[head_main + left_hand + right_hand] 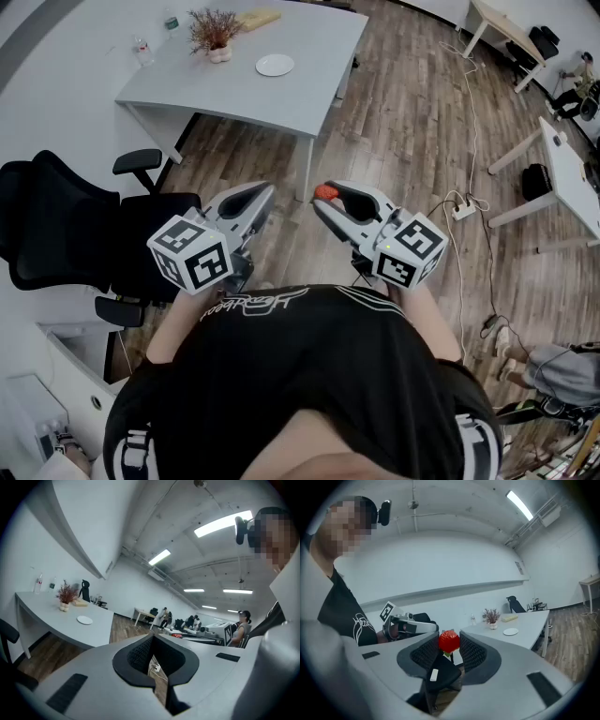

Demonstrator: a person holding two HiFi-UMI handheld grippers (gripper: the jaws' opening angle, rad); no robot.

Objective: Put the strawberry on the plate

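Observation:
A red strawberry (324, 192) is pinched between the tips of my right gripper (328, 199), held level in front of my chest. In the right gripper view the strawberry (449, 641) sits at the top of the black pads (471, 651), which press on it from both sides. The white plate (275, 65) lies on the grey table (281, 108) well ahead of both grippers, small in the right gripper view (510, 631) and the left gripper view (85, 619). My left gripper (261, 194) hangs beside the right one with its tips together and nothing in it (153, 636).
A black office chair (56, 225) stands to my left. On the table are a vase of dried flowers (214, 36), small bottles (142, 49) and a yellowish object (258, 18). A power strip (462, 210) with cables lies on the wooden floor; more desks (572, 178) stand at the right.

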